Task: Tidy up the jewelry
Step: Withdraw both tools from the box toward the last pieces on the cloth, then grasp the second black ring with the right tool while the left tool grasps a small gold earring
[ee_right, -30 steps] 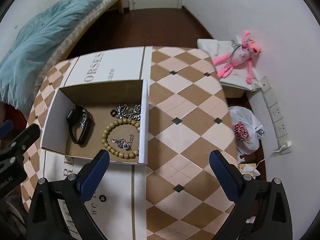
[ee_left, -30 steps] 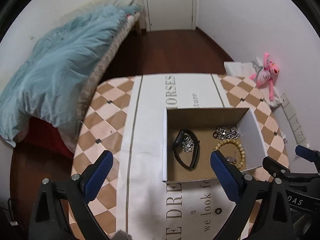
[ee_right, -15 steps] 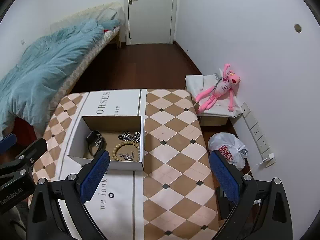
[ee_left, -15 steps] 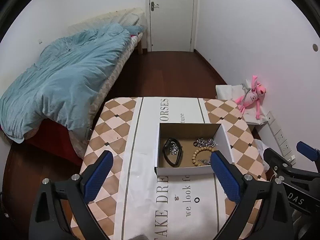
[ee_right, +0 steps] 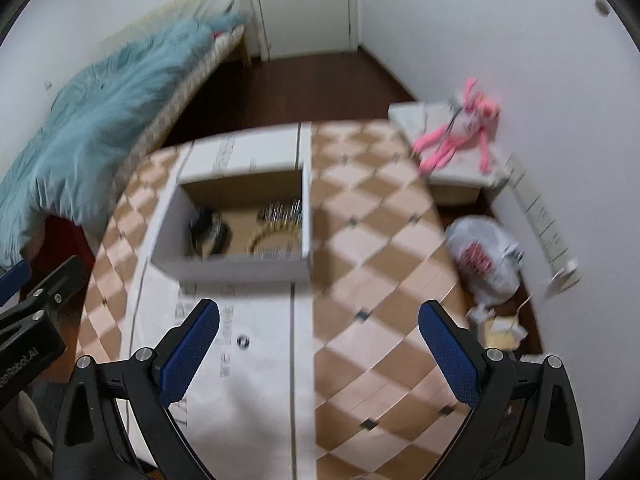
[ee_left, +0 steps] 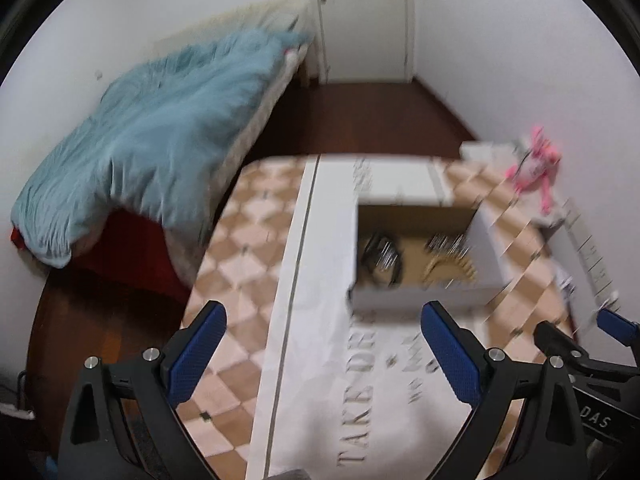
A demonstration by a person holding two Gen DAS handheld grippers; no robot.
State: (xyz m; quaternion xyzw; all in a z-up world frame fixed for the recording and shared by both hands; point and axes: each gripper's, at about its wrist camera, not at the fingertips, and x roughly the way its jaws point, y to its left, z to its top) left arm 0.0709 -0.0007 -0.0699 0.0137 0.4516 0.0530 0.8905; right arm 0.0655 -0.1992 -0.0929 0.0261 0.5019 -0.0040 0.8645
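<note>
- While both views are smearing with motion blur, the left gripper point(ee_left: 322, 344) is hovering above the near part of the table point(ee_left: 240, 240) with its blue pads spread wide and nothing between them.
- The right gripper point(ee_right: 318, 344) is matching it: jaws fully apart, empty, hanging over the white runner point(ee_right: 256, 360) and the checkered cloth.
- Compared with half a second ago, the box point(ee_left: 424, 300) is filling more of each view again, so both tools seem to be dropping back toward it after having pulled up and away.
- The box is sitting on the runner ahead of both tools, slightly right of the left one and left of the right one.
- Inside it, a dark band point(ee_right: 210, 232) is lying at the left, a silvery chain point(ee_right: 280, 212) at the far right, and a bead bracelet point(ee_right: 276, 240) nearer the front; blur is hiding finer detail.
- Everything visible is already lying in the box, and nothing is showing loose on the cloth, so the sorting looks close to finished.
- The renewed approach suggests either a last tidy-up inside the box or moving the box itself; which one, I cannot tell.
- Beyond the table, a bed with a blue quilt point(ee_left: 152, 128) is lying to the left and a pink toy point(ee_right: 460, 132) is sitting on a low stand to the right.
</note>
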